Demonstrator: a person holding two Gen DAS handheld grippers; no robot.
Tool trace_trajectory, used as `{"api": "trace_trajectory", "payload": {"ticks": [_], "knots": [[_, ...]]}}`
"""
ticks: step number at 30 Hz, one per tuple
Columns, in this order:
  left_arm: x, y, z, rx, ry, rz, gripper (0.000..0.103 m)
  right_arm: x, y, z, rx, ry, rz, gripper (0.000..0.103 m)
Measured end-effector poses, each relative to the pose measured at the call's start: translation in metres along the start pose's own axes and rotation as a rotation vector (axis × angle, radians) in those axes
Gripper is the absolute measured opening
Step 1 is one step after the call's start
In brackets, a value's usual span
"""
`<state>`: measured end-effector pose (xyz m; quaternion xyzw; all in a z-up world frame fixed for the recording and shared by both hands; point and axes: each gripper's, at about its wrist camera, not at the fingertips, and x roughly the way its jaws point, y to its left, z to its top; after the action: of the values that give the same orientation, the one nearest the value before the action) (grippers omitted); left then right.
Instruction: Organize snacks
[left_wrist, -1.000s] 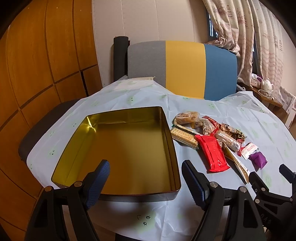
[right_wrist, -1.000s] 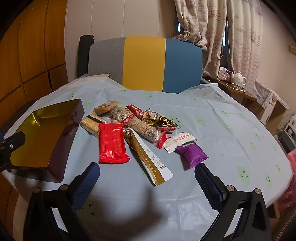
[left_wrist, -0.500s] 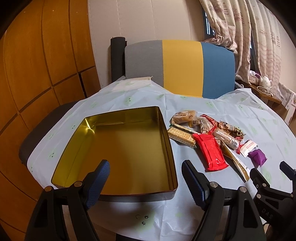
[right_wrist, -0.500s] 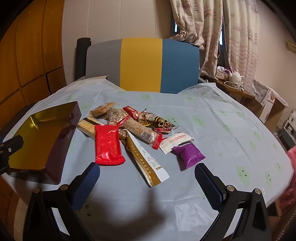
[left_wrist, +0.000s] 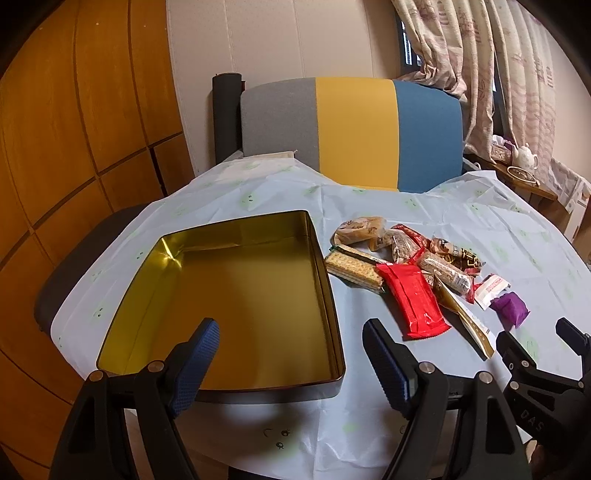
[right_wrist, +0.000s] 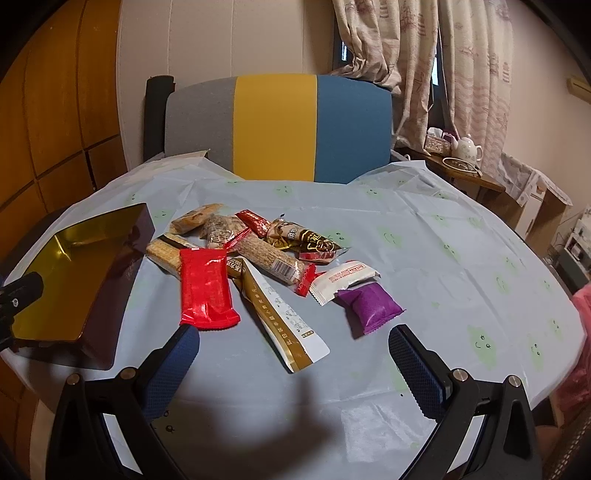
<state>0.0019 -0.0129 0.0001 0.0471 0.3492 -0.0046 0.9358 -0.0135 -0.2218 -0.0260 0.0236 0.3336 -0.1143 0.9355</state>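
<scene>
Pulled back a touch from the snack pile (right_wrist: 258, 266) since earlier frames. Left gripper (left_wrist: 291, 354) spread wide at lower frame over gold tin (left_wrist: 325, 295); right gripper (right_wrist: 295, 365) wide too, holding nothing.

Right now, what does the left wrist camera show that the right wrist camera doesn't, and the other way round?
Only the left wrist view shows the gold tin's whole empty inside and the open left gripper. Only the right wrist view shows the open right gripper between its pads. Both show the snack pile, including the red packet and purple packet.
</scene>
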Motion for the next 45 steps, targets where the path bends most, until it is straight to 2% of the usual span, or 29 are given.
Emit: {"api": "trace_trajectory", "payload": {"ticks": [17,27,31,34,36,37,42,45], "knots": [[0.000,-0.011,0.008,0.032,-0.005,-0.014,0.081,0.004,-0.012,0.002,0.031,0.003,-0.003,0.103],[0.006,-0.021,0.013,0.055,0.015,-0.070,0.081,0.010,-0.029,0.006,0.055,0.016,-0.028,0.103],[0.008,-0.027,0.015,0.070,0.026,-0.141,0.081,0.015,-0.037,0.009,0.066,0.026,-0.044,0.103],[0.013,-0.032,0.018,0.070,0.069,-0.260,0.081,0.018,-0.046,0.009,0.081,0.035,-0.056,0.103],[0.020,-0.037,0.021,0.052,0.131,-0.357,0.081,0.020,-0.052,0.009,0.093,0.045,-0.065,0.103],[0.026,-0.041,0.024,0.042,0.163,-0.382,0.081,0.022,-0.055,0.009,0.099,0.052,-0.068,0.103],[0.049,-0.058,0.033,-0.006,0.254,-0.478,0.074,0.026,-0.068,0.007,0.128,0.072,-0.079,0.103],[0.062,-0.070,0.038,-0.001,0.302,-0.493,0.070,0.027,-0.073,0.005,0.133,0.073,-0.081,0.103]]}}
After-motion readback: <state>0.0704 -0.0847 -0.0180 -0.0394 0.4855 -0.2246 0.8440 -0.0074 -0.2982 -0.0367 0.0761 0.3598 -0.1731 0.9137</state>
